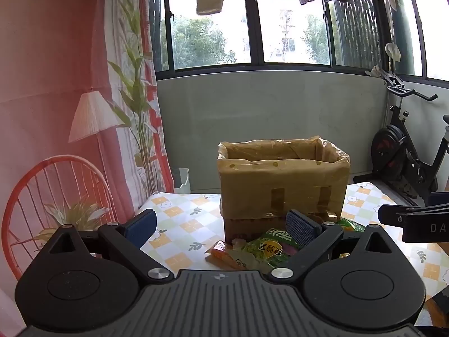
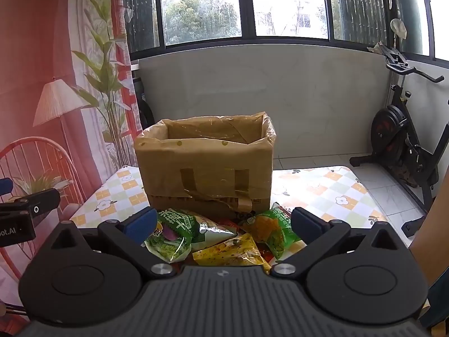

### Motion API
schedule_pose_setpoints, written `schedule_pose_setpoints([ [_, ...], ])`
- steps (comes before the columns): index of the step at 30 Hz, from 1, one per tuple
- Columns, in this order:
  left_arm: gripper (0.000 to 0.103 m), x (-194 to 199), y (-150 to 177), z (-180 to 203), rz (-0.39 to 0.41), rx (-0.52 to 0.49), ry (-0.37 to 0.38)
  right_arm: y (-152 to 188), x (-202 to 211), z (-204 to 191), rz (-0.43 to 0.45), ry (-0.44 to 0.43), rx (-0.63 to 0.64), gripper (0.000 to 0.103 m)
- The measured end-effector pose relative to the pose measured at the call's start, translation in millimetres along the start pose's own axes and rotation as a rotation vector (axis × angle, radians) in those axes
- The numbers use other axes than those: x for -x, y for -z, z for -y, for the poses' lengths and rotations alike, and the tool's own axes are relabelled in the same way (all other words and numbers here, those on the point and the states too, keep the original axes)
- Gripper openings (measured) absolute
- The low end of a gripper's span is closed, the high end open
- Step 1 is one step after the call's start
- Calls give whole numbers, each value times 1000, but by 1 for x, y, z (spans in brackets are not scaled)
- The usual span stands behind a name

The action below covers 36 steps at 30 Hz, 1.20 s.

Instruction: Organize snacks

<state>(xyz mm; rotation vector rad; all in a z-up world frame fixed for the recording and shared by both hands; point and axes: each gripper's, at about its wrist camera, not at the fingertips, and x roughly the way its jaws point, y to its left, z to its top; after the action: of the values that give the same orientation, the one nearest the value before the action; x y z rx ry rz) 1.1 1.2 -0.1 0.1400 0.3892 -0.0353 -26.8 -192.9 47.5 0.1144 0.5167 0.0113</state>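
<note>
Both tools gape wide and hold nothing: the left tool (image 1: 221, 226) and right tool (image 2: 224, 223) hover above the snack packets (image 2: 221, 238) heaped on the counter (image 2: 331, 193) against the lined cardboard box (image 2: 204, 165), seemingly without touching them.

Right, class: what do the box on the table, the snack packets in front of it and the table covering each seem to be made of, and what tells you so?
Box: likely cardboard, matte brown, patched with glossy tape strips and lined with thin clear plastic that wrinkles over the rim.
Snack packets: printed plastic film; one shows a silvery, foil-like inside, and all crinkle and shine.
Table covering: smooth checked sheet with flowers, perhaps vinyl or cloth; the sheen leaves it open.
</note>
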Motion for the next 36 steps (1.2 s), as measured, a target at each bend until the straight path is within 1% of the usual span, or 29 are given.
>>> schedule_pose_setpoints([
  [3, 100, -1, -1, -1, -4, 9, 4, 0, -1, 0, -1, 0, 1, 103],
  [4, 100, 5, 1, 1, 26, -11, -8, -1, -1, 1, -2, 1, 0, 103],
  [6, 100, 9, 2, 4, 28, -16, -8, 1, 2, -2, -3, 1, -2, 103],
  [7, 100, 4, 2, 4, 14, -13, -5, 1, 2, -1, -3, 1, -3, 103],
  [9, 100, 5, 3, 6, 14, -14, -3, 0, 4, 2, -2, 0, -4, 103],
  [10, 100, -1, 1, 0, 4, 1, 4, 0, 3, -4, -2, 4, 13, 103],
  [36, 100, -2, 3, 1, -10, 3, 15, 2, 1, -1, -8, 6, 9, 103],
])
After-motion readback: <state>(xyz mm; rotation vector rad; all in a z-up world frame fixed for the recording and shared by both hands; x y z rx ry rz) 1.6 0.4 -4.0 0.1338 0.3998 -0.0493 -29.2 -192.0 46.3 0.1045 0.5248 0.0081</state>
